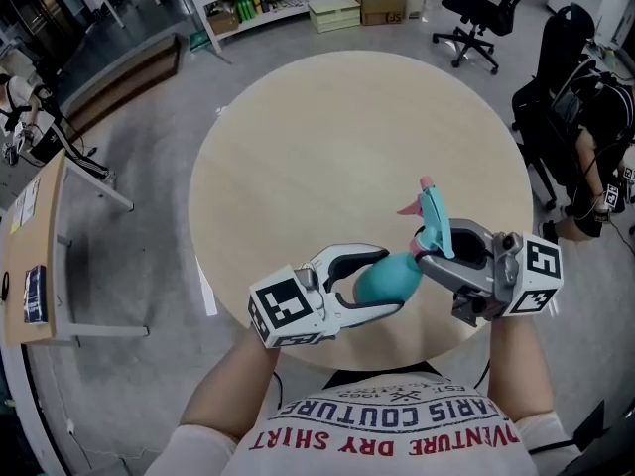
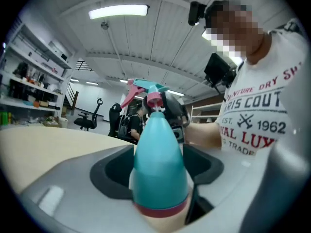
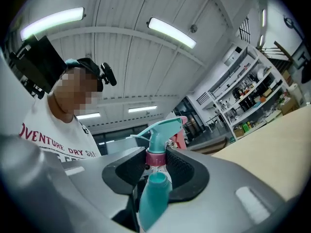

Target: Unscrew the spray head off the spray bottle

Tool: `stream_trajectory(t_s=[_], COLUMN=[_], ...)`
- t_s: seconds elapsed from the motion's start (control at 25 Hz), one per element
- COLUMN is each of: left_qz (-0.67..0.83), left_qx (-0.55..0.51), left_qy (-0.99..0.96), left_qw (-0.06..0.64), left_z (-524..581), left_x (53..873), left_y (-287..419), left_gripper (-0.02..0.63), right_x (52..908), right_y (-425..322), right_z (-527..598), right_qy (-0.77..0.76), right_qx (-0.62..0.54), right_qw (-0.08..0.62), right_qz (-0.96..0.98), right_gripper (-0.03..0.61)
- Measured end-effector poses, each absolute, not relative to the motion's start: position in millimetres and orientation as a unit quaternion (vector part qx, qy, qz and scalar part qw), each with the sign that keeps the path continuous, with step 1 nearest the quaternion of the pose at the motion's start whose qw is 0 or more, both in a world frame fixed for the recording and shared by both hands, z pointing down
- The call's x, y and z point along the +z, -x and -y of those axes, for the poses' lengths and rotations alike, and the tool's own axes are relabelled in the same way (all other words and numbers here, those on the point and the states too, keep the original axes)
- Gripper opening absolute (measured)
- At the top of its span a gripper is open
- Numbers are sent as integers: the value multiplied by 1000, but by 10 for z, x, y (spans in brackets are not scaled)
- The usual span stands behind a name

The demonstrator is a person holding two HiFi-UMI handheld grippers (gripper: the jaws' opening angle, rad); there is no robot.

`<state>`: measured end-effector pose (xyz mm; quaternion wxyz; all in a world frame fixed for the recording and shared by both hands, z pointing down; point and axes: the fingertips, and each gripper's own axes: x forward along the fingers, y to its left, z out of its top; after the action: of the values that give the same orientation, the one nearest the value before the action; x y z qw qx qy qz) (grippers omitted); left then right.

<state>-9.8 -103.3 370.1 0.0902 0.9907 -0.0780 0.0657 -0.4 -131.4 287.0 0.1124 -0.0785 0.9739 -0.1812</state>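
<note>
I hold a teal spray bottle [image 1: 377, 279] in the air over the near edge of the round table [image 1: 327, 137]. My left gripper [image 1: 389, 282] is shut on its body [image 2: 159, 164], pads on both sides. The right gripper [image 1: 433, 247] is shut on the pink collar [image 3: 156, 158] of the spray head [image 1: 434, 214]. That head is teal with a pink trigger [image 2: 127, 95]. In the right gripper view the collar sits a little above the bottle's neck [image 3: 158, 181], with a thin white tube showing between them.
Behind the table stand a black office chair [image 1: 481, 13] and shelves with boxes [image 1: 337, 8]. A small wooden desk [image 1: 30, 256] is at the left. Another person sits at the right edge [image 1: 595, 157].
</note>
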Motion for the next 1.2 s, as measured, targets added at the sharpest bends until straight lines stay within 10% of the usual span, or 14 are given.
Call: stream_trajectory(t_s=[0.56, 1.2], left_qz=[238, 299], left_qx=[101, 111], left_qy=[-963, -943], left_qw=[82, 92], left_z=[1442, 1676], left_x=[4590, 4883], left_y=[257, 196], left_gripper=[312, 313], right_x=[2720, 3808], right_y=[-766, -919], right_z=[1837, 2003], right_qy=[288, 347], right_qx=[-115, -157], right_qw=[152, -11], right_qz=[-939, -924], right_gripper=[127, 127])
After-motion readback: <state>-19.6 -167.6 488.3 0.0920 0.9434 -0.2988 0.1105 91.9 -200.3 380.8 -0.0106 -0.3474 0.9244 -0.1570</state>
